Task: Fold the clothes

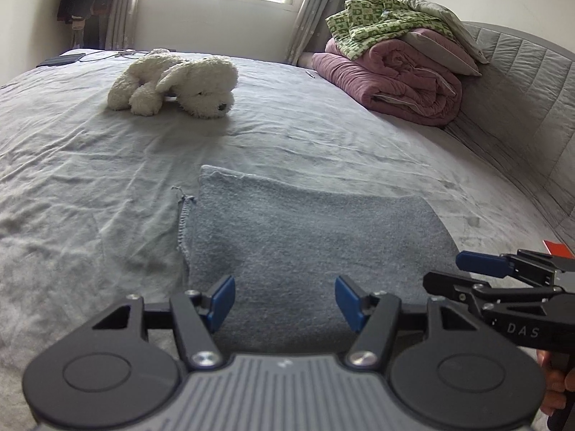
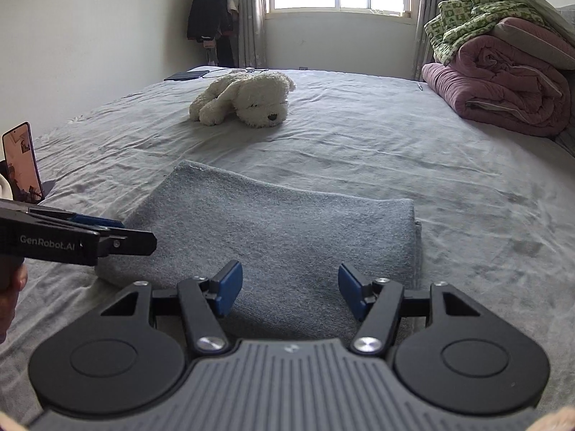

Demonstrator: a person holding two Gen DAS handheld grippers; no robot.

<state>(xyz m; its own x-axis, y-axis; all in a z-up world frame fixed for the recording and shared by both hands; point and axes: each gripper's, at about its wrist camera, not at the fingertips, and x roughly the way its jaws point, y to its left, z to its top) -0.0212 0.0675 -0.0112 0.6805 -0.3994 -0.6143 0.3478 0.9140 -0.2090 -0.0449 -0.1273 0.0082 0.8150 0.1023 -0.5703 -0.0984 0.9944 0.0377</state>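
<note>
A grey-blue knitted garment (image 1: 309,237) (image 2: 280,230) lies folded into a flat rectangle on the bed, a loose thread trailing at its left edge. My left gripper (image 1: 284,300) hovers over its near part with blue pads wide apart and nothing between them. My right gripper (image 2: 290,289) hangs the same way above the near edge, open and empty. Each gripper shows in the other's view: the right gripper (image 1: 463,273) at the right edge, the left gripper (image 2: 133,235) at the left edge.
The bed sheet (image 1: 90,179) is grey and wrinkled. A white plush dog (image 1: 176,82) (image 2: 248,98) lies further back. Folded pink and green quilts (image 1: 395,64) (image 2: 503,72) are stacked by the padded headboard (image 1: 521,115). A phone (image 2: 22,163) stands at the left.
</note>
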